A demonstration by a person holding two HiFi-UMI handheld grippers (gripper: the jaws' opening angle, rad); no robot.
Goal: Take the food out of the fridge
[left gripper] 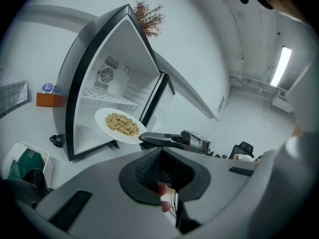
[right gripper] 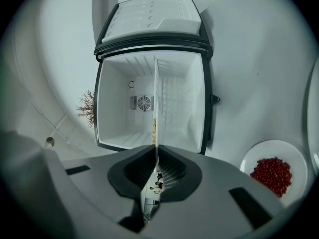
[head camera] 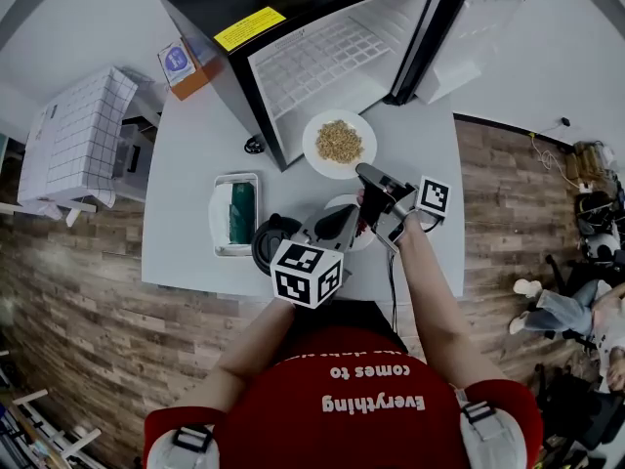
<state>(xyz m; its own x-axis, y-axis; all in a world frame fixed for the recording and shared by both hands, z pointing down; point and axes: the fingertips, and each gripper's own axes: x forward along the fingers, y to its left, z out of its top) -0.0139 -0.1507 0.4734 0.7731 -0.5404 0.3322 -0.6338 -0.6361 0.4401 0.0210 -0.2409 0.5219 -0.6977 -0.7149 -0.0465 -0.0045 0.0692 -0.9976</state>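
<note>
The right gripper (head camera: 363,172) had its jaws closed on the near rim of a round white plate (head camera: 312,137) heaped with pale tan grain (head camera: 339,142). It held the plate just outside the mouth of an open black mini fridge (head camera: 210,8) with a white interior, above the white counter (head camera: 186,164). The left gripper (head camera: 337,225) sat nearer the person, close behind the right one. To its left lay a white rectangular tray (head camera: 217,225) holding something dark green (head camera: 241,213) that could not be identified. Beside the tray was a round black object (head camera: 264,245), partly covered by the left gripper.

In the left gripper view, that gripper's jaws met with nothing between them. The plate of grain hung ahead and above, well apart from them, pinched by the right gripper's long black jaw. The tray was cut off at the lower left.

In the right gripper view, the plate appeared edge-on, a thin white line rising from between the clamped jaws with a sliver of grain on it. The fridge's round fan grille (right gripper: 143,102) showed behind. At the lower right a second white plate (right gripper: 279,148) of red berries (right gripper: 271,176) rested on the counter. In the head view it was mostly hidden under the grippers.
</note>
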